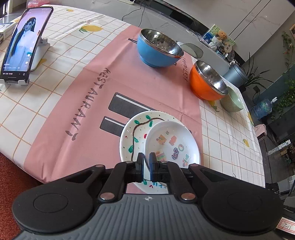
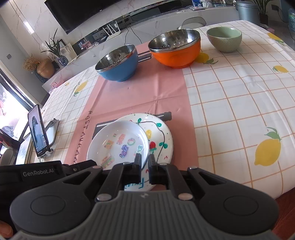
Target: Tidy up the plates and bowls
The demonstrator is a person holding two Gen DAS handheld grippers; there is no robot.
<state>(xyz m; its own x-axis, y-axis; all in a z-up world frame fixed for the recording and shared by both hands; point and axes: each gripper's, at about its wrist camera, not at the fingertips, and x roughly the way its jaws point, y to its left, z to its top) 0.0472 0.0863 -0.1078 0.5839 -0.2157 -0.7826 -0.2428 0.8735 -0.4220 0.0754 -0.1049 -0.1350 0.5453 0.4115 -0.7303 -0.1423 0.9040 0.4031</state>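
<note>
Sticker plate [image 1: 172, 143] atop vine plate [image 1: 131, 136]; left tool [image 1: 146, 161], right tool [image 2: 144, 162] both pinching sticker plate rim.

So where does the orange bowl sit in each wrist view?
Left wrist: orange bowl is at upper right, on the edge of the pink mat.
Right wrist: orange bowl is top centre, on the same mat edge.
Shared landmark: the green bowl stands just to its right in both.

Sunlit marble wall [image 2: 27, 16], wall-mounted black television [image 2: 88, 11]
</note>
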